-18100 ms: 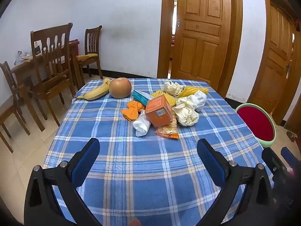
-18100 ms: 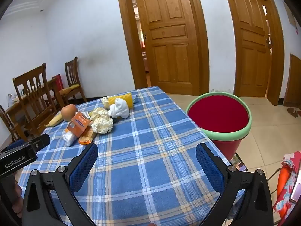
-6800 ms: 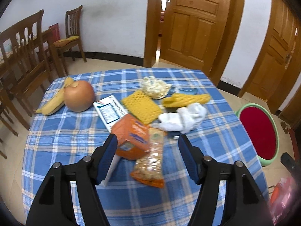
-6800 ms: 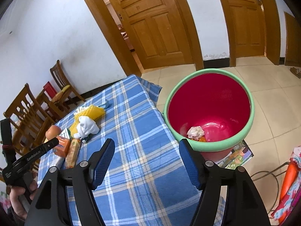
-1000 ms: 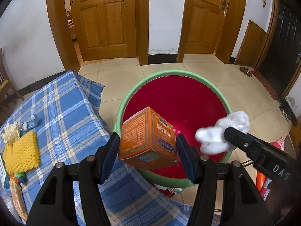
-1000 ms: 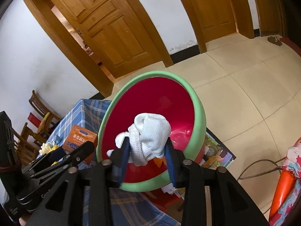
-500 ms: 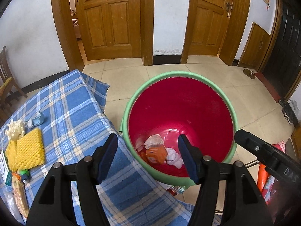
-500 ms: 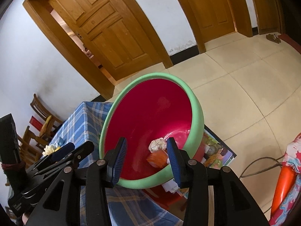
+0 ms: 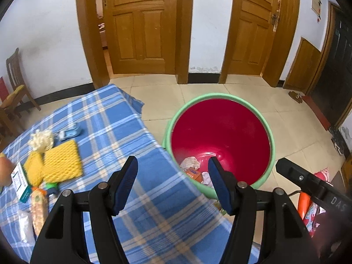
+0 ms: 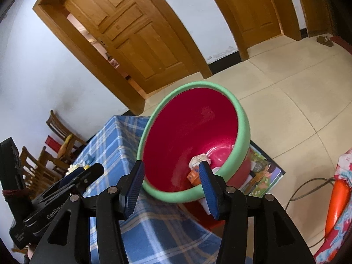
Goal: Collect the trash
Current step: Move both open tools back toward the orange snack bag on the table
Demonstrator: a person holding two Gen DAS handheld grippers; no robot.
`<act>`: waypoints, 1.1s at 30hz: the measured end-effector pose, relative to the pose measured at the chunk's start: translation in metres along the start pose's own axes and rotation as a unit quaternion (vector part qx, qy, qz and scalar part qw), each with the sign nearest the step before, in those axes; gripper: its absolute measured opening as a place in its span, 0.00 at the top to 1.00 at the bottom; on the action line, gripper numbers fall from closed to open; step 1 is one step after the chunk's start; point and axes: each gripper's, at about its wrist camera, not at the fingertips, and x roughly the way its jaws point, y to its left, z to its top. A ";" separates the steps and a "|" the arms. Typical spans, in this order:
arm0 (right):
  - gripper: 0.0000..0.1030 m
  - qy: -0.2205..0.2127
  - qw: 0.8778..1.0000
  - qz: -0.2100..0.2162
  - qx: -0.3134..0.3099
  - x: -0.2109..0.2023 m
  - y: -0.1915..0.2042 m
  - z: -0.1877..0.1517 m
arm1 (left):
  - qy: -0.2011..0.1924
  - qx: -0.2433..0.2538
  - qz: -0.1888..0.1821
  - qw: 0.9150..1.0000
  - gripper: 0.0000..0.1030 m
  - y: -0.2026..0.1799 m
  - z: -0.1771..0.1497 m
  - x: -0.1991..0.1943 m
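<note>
Box [image 9: 193, 173] dropped in bin [image 9: 271, 154]; left view shows foam net [image 9: 61, 161].

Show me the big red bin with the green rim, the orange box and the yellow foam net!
big red bin with the green rim [image 9: 220, 132], left wrist view, inner wall.
orange box [image 9: 193, 173], left wrist view, top face, inside bin.
yellow foam net [image 9: 62, 161], left wrist view, its middle, on tablecloth.

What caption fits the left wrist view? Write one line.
Empty left tongs above table edge; orange box and paper in red bin.
</note>
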 end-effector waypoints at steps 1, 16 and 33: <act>0.49 0.000 1.000 0.002 -0.003 -0.001 0.003 -0.001 | -0.002 -0.005 0.002 1.000 0.36 0.004 -0.002 -0.005; 0.49 0.013 0.998 0.053 -0.045 -0.007 0.053 -0.026 | -0.022 -0.063 0.059 0.996 0.36 0.077 -0.032 -0.055; 0.49 0.051 0.993 0.067 -0.079 -0.001 0.100 -0.062 | -0.028 -0.128 0.141 0.981 0.36 0.164 -0.076 -0.102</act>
